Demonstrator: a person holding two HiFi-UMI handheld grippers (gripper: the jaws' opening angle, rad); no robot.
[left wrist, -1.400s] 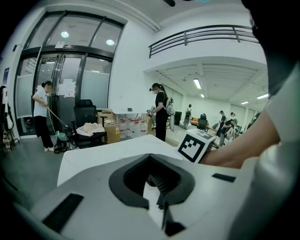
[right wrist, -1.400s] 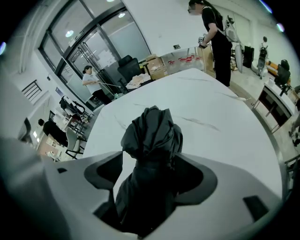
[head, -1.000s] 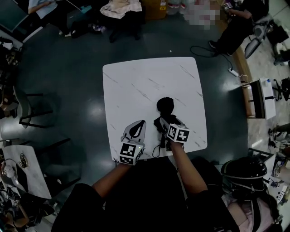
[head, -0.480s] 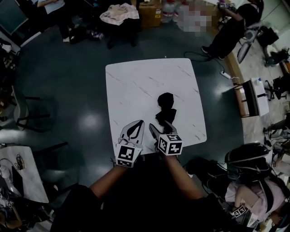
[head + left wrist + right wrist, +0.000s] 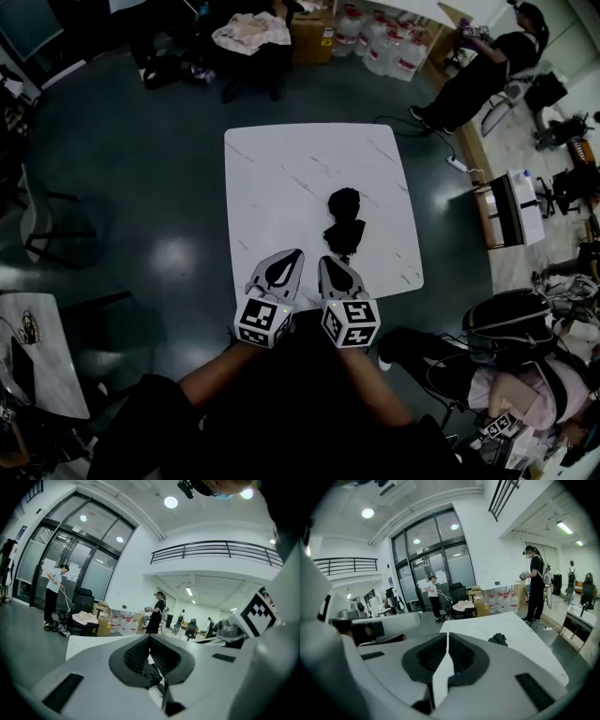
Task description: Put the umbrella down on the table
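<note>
The black folded umbrella lies on the white table, right of its middle, with nothing touching it. In the right gripper view the umbrella shows as a small dark heap on the tabletop ahead. My right gripper hovers at the table's near edge, just short of the umbrella; its jaws are shut and empty, with the fingertips together. My left gripper hangs beside it to the left, also shut with nothing held. In its own view the left gripper points across the table.
A person in black stands beyond the table's far right corner. Water bottles and a chair with clothes stand at the back. A dark bag lies at the right, and a small table stands at the left.
My right gripper has let go of the umbrella, drawn back toward me and up, and shut its jaws. The left gripper drew back too. The umbrella stays on the table.
</note>
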